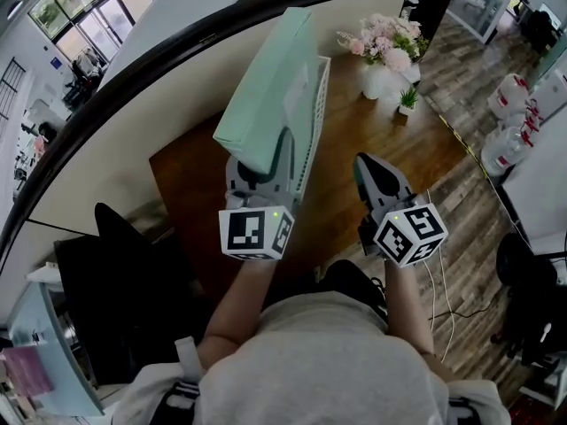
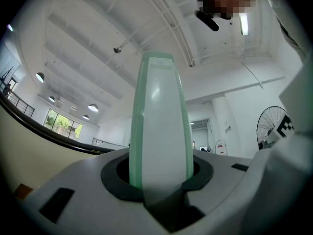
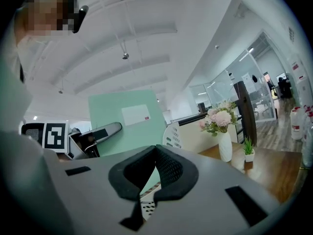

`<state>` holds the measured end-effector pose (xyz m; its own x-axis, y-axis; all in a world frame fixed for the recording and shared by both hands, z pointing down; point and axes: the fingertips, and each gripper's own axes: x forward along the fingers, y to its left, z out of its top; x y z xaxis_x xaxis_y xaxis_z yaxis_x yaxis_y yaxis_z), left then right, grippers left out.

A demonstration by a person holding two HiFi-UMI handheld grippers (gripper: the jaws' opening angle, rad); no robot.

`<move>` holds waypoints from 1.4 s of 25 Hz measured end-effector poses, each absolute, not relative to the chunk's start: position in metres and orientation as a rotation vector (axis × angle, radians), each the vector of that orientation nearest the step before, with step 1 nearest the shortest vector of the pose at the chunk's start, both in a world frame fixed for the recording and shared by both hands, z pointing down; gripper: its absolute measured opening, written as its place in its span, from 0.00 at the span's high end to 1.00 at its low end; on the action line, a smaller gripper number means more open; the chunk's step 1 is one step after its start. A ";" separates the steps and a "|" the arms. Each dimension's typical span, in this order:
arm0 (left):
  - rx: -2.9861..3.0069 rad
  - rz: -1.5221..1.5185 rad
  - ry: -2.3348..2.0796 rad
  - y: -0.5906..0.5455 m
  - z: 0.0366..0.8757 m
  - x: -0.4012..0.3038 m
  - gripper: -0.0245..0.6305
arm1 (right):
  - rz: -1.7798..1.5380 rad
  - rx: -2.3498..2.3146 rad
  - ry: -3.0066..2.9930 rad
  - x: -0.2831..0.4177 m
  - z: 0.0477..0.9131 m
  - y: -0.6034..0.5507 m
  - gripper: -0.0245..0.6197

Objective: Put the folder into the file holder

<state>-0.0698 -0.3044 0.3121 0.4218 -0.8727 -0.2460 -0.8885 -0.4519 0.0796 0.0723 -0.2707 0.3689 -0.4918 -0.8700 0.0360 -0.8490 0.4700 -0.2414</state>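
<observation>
Holder (image 1: 317, 104) on table (image 1: 354, 140): folder (image 1: 266, 96) against it, unclear whether inside. Left tongs (image 1: 264, 165) pinching folder; right tongs (image 1: 365, 168) pressed together, empty. Left gripper view shows folder edge-on; right gripper view shows its labelled face.

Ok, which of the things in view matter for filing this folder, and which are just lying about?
Part of the job:
- green folder, clamped in the left gripper
- white mesh file holder on the desk
- right gripper, shut and empty

Just lying about:
- vase of flowers
- small potted plant
- large water bottles
</observation>
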 end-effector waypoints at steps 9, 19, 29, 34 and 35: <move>-2.562 0.410 1.619 -0.314 0.310 -0.064 0.70 | -0.376 -1.506 2.637 0.078 0.377 -0.280 0.96; -2.534 0.388 1.660 -0.325 0.318 -0.059 0.70 | -0.378 -1.446 2.703 0.086 0.371 -0.296 0.96; -2.550 0.352 1.723 -0.332 0.338 -0.057 0.69 | -0.423 -1.374 2.764 0.077 0.380 -0.306 0.96; -2.584 0.332 1.728 -0.338 0.354 -0.052 0.69 | -0.442 -1.363 2.769 0.077 0.384 -0.312 0.96; -2.589 0.322 1.728 -0.339 0.357 -0.050 0.69 | -0.446 -1.361 2.771 0.077 0.386 -0.312 0.96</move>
